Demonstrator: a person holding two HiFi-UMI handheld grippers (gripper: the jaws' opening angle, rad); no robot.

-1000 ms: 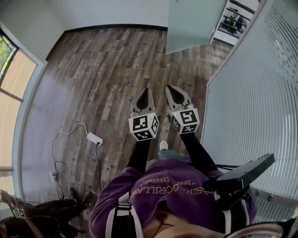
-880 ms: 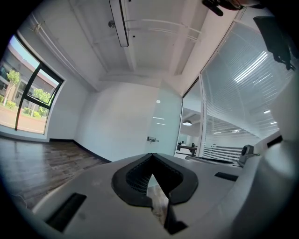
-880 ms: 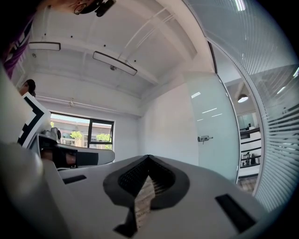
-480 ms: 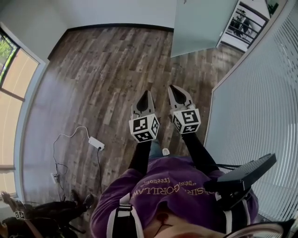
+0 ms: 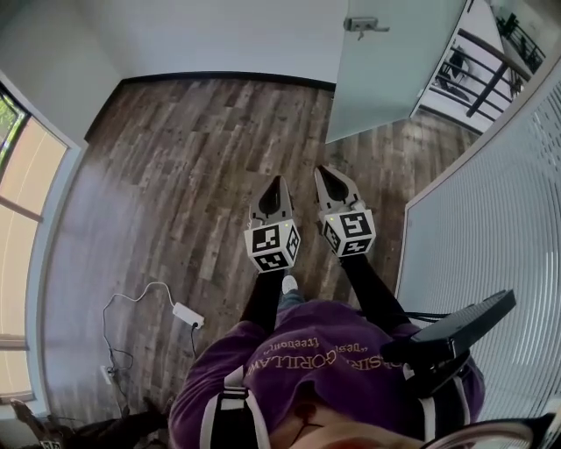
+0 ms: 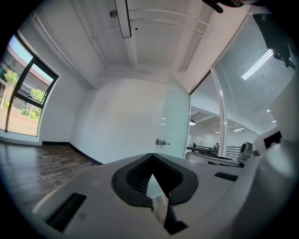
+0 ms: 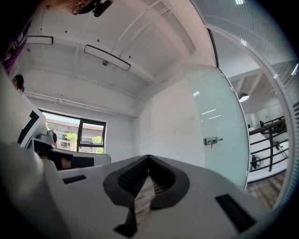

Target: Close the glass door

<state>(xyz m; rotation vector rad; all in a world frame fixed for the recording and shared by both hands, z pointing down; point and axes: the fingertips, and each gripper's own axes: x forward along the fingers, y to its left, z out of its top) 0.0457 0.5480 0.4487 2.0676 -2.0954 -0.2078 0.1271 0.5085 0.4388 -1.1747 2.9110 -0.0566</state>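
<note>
Both the left gripper (image 5: pixel 277 182) and right gripper (image 5: pixel 323 171) are pressed together and empty (approach stage, by judgement), well apart from the open glass door (image 5: pixel 394 74) ahead; next move: reach its handle (image 5: pixel 366 25).

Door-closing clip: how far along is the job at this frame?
Done: nothing yet; the glass door stands open into the room. In hand: left gripper and right gripper, both shut and empty, point toward it, apart from it. Left: reach the door or its handle and swing it shut.
</note>
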